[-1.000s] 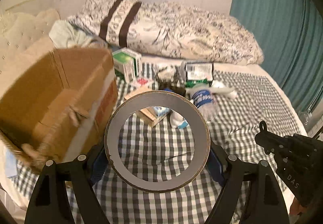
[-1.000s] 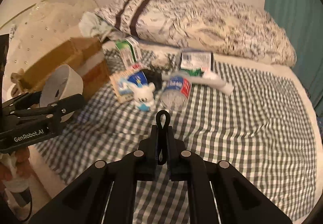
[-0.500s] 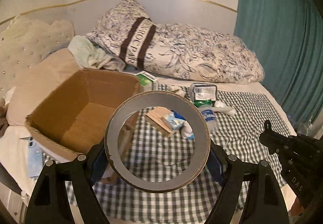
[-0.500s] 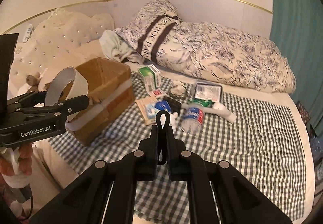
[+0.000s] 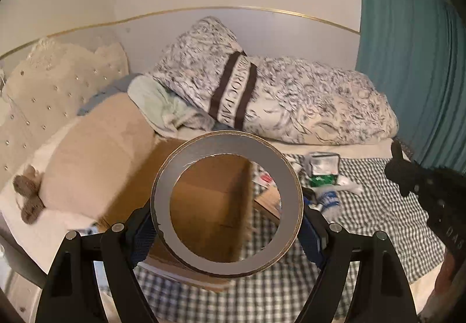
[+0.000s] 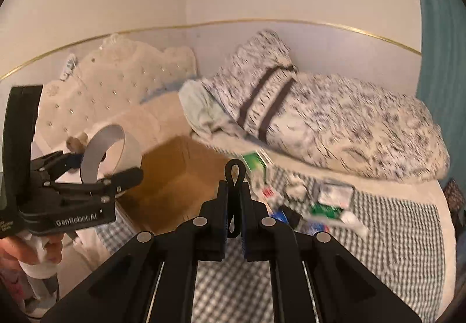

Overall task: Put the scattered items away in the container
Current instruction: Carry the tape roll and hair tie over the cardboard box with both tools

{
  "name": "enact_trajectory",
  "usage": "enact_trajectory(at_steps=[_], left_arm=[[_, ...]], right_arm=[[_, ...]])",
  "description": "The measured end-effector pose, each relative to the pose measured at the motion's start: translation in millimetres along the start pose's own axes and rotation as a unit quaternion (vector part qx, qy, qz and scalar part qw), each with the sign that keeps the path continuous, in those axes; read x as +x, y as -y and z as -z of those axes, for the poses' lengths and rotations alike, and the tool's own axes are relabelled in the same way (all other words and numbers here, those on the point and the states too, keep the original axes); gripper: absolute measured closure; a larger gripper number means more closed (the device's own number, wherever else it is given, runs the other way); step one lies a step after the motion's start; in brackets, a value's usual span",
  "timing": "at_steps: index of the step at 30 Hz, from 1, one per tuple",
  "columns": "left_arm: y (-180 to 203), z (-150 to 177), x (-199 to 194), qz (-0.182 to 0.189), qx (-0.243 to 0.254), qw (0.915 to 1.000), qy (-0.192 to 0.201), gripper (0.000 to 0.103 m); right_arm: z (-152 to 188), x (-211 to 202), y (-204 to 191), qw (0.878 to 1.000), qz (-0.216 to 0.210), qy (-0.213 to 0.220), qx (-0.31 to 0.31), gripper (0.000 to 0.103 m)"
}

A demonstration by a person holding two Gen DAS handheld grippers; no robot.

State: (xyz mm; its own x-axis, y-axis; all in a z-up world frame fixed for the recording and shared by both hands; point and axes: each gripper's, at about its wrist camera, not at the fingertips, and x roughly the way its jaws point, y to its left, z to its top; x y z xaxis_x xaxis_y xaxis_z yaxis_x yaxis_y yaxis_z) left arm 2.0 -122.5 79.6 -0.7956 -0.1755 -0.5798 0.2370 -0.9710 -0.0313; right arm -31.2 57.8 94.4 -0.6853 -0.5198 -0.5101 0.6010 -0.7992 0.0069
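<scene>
A wide grey tape roll (image 5: 163, 192) sits clamped between the fingers of my left gripper (image 5: 227, 221), held upright in the air above the open cardboard box (image 5: 125, 203). The box's brown floor shows through the roll's hole. In the right wrist view the same left gripper (image 6: 107, 165) holds the roll (image 6: 116, 145) at the left, over the box (image 6: 174, 177). My right gripper (image 6: 233, 206) is shut on a thin black loop (image 6: 233, 171) that sticks out past its tips, hovering to the right of the box. Several items lie scattered on the checked blanket (image 6: 393, 235): a green carton (image 6: 256, 162), a white-labelled packet (image 6: 335, 194), a water bottle (image 5: 329, 200).
A patterned duvet (image 5: 305, 101) is bundled along the back wall. A beige pillow (image 5: 96, 154) and a tufted cushion (image 5: 43, 95) lie left of the box, with a brown plush toy (image 5: 26, 194) beside them. A teal curtain (image 5: 407, 46) hangs at the right. A person's hand (image 6: 35, 247) holds the left gripper.
Both grippers have risen well above the bed. The tape roll has moved from beside the box to over its open top. The right gripper kept the black loop.
</scene>
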Motion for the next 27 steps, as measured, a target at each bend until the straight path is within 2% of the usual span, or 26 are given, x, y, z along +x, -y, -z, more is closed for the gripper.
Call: enact_trajectory(at_steps=[2,7,13,17,27], left_arm=[[-15.5,-3.6,5.7,-0.009,-0.007,0.9999,-0.004,0.019],[-45.9,-1.3,32.7,-0.019,-0.031,0.9993,-0.015,0.019],[-65.4,10.0,77.8,-0.025,-0.05,0.997,-0.054,0.019],[-71.4,19.2,103.6,-0.028,-0.064,0.9947,-0.076,0.019],[-85.9,35.2,138.2,-0.036,-0.088,0.9902,-0.102,0.019]], right_arm=[[-7.1,12.6,-9.9,1.0,-0.012,0.003,0.004,0.096],[-11.5,65.6,-37.4,0.998,-0.052,-0.025,-0.001,0.096],[-9.8,125.6,-59.2,0.994,-0.088,-0.067,-0.014,0.096],[-7.1,153.2,-60.5,0.992,-0.093,-0.083,-0.023,0.096],[7.6,212.2,-55.7,0.985,-0.103,-0.138,-0.021,0.096]])
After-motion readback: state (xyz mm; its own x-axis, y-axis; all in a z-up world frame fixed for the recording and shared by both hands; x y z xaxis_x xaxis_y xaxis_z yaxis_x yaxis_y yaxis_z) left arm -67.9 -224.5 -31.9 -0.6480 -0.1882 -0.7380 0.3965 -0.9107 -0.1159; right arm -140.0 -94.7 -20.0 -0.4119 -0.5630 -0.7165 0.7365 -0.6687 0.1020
